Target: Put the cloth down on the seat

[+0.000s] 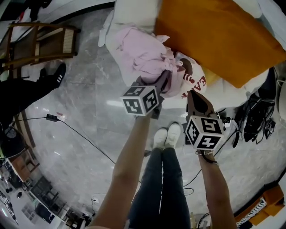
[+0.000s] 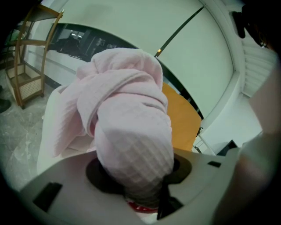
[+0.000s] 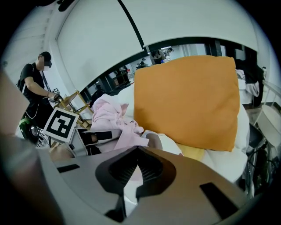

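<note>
Forearms point(image 1: 129, 165) nearest, one gripper per hand. Left gripper point(image 1: 166, 77) jaws clamped on the bunched pink cloth point(image 1: 143, 56), which is held at the near edge of the white seat point(image 1: 134, 11), left of the orange cushion point(image 1: 219, 36). Whether it touches the seat is unclear. Right gripper point(image 1: 195, 96) jaws together, empty, just right of it. Judgement: cloth at seat, not released. Lowering it and opening the left jaws remain.

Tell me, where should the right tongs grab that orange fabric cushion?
I'd pinch the lower right corner of the orange fabric cushion, as the right gripper view shows it, from the front. It leans upright on the white sofa, so its broad face offers no pinch; that corner sticks out clear of the pink waffle cloth on the other side. The shut, empty right tongs must open first.
</note>
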A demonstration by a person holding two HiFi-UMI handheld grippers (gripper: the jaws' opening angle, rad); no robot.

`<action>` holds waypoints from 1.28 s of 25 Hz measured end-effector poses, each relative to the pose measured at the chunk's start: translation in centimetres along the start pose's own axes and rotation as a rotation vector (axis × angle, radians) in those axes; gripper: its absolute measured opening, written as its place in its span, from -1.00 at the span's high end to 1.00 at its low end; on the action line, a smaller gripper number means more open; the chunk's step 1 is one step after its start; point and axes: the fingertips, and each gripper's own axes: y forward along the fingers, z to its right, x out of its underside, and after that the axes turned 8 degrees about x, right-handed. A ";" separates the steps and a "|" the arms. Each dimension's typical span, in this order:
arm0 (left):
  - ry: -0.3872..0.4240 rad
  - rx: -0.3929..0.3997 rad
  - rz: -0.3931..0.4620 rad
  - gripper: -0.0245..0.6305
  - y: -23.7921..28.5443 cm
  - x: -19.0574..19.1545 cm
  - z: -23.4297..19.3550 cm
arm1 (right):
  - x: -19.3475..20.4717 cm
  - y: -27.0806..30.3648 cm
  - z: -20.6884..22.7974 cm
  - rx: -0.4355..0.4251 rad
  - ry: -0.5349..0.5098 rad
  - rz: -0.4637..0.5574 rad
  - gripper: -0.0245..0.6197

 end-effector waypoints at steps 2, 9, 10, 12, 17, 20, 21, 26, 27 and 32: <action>-0.002 -0.002 -0.011 0.32 0.3 0.3 -0.3 | 0.3 0.5 -0.2 -0.002 -0.009 -0.011 0.90; 0.005 -0.017 -0.055 0.31 1.5 1.3 -1.6 | 1.1 1.6 -0.5 -0.005 -0.018 -0.042 0.90; 0.007 -0.020 -0.062 0.31 1.6 1.4 -1.7 | 1.2 1.6 -0.5 -0.004 -0.019 -0.045 0.90; 0.008 -0.025 -0.073 0.31 1.9 1.5 -2.1 | 1.4 1.8 -0.5 -0.003 -0.020 -0.051 0.90; -0.016 -0.036 -0.089 0.29 2.7 2.0 -2.8 | 1.9 2.0 -0.2 0.000 -0.020 -0.059 0.90; -0.025 -0.048 -0.096 0.27 2.8 2.2 -3.4 | 2.0 2.1 -0.4 0.000 -0.020 -0.061 0.90; -0.027 -0.052 -0.099 0.26 2.8 2.2 -3.6 | 2.1 2.1 -0.3 0.000 -0.021 -0.061 0.90; -0.036 -0.077 -0.119 0.20 3.3 2.5 -4.0 | 2.1 2.1 0.1 0.003 -0.022 -0.060 0.90; -0.037 -0.085 -0.122 0.19 3.3 2.5 -4.1 | 2.1 2.1 0.2 0.004 -0.022 -0.059 0.90; -0.017 -0.142 -0.152 0.13 3.2 2.3 -4.2 | 1.8 1.9 0.2 0.002 -0.010 -0.060 0.90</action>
